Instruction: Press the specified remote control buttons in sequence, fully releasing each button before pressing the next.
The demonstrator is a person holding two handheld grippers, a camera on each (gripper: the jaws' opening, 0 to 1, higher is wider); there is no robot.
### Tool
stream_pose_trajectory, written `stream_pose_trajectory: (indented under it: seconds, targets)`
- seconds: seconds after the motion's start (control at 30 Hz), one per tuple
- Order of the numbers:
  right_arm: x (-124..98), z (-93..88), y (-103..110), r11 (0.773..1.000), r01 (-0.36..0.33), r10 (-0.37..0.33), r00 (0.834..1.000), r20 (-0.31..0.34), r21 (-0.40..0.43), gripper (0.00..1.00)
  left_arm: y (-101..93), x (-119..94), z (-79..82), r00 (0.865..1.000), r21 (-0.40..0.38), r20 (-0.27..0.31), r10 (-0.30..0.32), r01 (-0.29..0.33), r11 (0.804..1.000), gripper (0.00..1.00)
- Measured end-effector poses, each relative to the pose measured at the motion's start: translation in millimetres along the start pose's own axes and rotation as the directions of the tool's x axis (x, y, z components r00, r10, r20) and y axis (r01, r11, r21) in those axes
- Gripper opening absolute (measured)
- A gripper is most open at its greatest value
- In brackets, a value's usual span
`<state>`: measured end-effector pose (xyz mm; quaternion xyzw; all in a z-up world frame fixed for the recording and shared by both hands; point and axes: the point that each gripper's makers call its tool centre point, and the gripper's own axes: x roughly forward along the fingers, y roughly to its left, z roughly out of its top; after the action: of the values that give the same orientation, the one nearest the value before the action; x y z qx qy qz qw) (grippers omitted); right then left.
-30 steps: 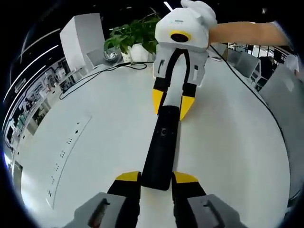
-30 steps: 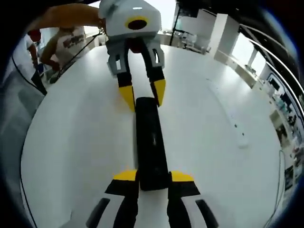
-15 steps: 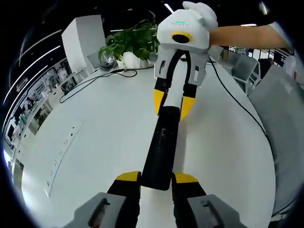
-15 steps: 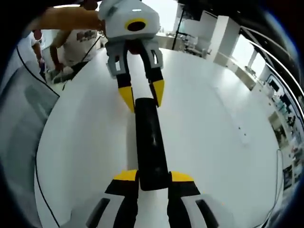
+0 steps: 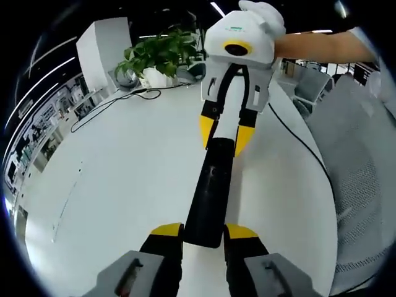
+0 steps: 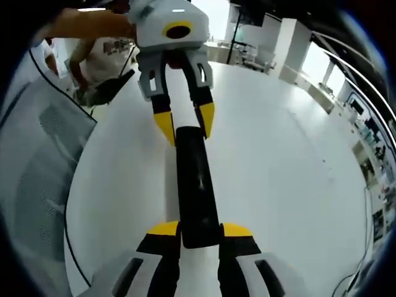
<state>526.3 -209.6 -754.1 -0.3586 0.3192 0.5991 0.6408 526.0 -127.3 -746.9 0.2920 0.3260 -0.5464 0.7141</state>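
A long black remote control [image 5: 210, 192] is held off the white table [image 5: 117, 173] by both ends. In the left gripper view, my left gripper [image 5: 204, 231] is shut on its near end, its yellow-tipped jaws on either side. My right gripper [image 5: 224, 137] comes in from the top, shut on the far end. The right gripper view mirrors this: the right gripper [image 6: 201, 229] clamps the near end of the remote [image 6: 197, 185] and the left gripper [image 6: 184, 128] grips the far end. The buttons on the remote's face are too dark to make out.
A potted plant [image 5: 158, 57] and a black cable [image 5: 108, 104] lie at the table's far end. A grey mesh chair [image 5: 362, 179] stands beside the table edge, also seen as the chair [image 6: 37, 198]. A person [image 6: 102, 55] stands beyond the table.
Both cameras and the remote have swung together over the table, bringing the mesh chair into view. The two grips on the remote look the same.
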Motion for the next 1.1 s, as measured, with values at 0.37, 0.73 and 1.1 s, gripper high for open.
stream_pose_trajectory:
  seconds: [0.37, 0.73, 1.1]
  targets:
    - [19.2, -6.0, 18.6, 0.999, -0.041, 0.040, 0.999, -0.021, -0.012, 0.20, -15.8, 9.6, -19.9, 0.999, -0.028, -0.047, -0.026, 0.025, 0.999, 0.25]
    - [20.2, -9.5, 18.2, 0.998, -0.057, 0.056, 0.998, -0.027, -0.022, 0.20, -17.7, 14.9, -24.7, 0.996, 0.016, -0.078, -0.041, 0.042, 0.999, 0.24]
    - [20.6, -10.4, 16.9, 0.998, -0.062, 0.061, 0.998, -0.027, -0.027, 0.20, -15.7, 14.0, -24.7, 0.992, 0.032, -0.121, -0.037, 0.041, 0.999, 0.24]
